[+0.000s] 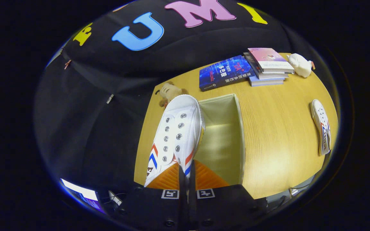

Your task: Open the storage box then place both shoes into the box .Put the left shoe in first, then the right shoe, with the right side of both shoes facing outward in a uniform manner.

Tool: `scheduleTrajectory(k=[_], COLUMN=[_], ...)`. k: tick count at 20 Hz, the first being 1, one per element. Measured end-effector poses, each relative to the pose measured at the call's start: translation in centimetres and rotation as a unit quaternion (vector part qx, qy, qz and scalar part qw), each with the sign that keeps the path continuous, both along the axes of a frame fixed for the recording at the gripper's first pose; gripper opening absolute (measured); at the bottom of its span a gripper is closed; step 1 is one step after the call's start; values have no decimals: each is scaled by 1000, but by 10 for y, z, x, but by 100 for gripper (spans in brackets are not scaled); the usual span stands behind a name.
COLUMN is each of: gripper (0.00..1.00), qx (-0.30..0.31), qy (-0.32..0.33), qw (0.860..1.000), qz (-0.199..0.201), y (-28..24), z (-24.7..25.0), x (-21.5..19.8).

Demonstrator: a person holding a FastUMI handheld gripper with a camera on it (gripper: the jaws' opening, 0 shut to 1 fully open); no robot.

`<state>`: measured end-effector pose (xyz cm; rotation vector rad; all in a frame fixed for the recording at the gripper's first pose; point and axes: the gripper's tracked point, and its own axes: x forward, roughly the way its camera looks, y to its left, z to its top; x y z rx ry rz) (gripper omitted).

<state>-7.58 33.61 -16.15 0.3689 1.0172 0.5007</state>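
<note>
The gripper (187,179) is pinching a white canvas shoe (175,134) by the thin wall of its collar, with both fingers pressed close together on the fabric. The shoe hangs toe-forward over the left rim of the open storage box (241,134), which stands near the table's (278,144) left edge. The box interior appears empty.

Handling judgement: the shoe looks light, with a soft, flexible upper and a stiffer rubber sole. A collar grip lets the toe sag and swing, so the shoe is likely to pivot about the pinch point. The fabric should offer good friction, so slip risk is low. The box walls look like thin fabric and may deflect if struck.

The second shoe (321,126) lies on its side near the table's right edge, well apart from the box. Its collar rim or heel wall is the practical grasp point.
</note>
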Motion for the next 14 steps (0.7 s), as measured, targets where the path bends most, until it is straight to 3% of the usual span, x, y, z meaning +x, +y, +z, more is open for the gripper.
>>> scheduleTrajectory(k=[11, 13, 14], gripper=[6, 8, 16], qx=[-101, -94, -87], qy=[47, 52, 52], qw=[993, 993, 994], qz=[23, 39, 49], y=[30, 42, 50], z=[-88, -94, -96], x=[13, 11, 12])
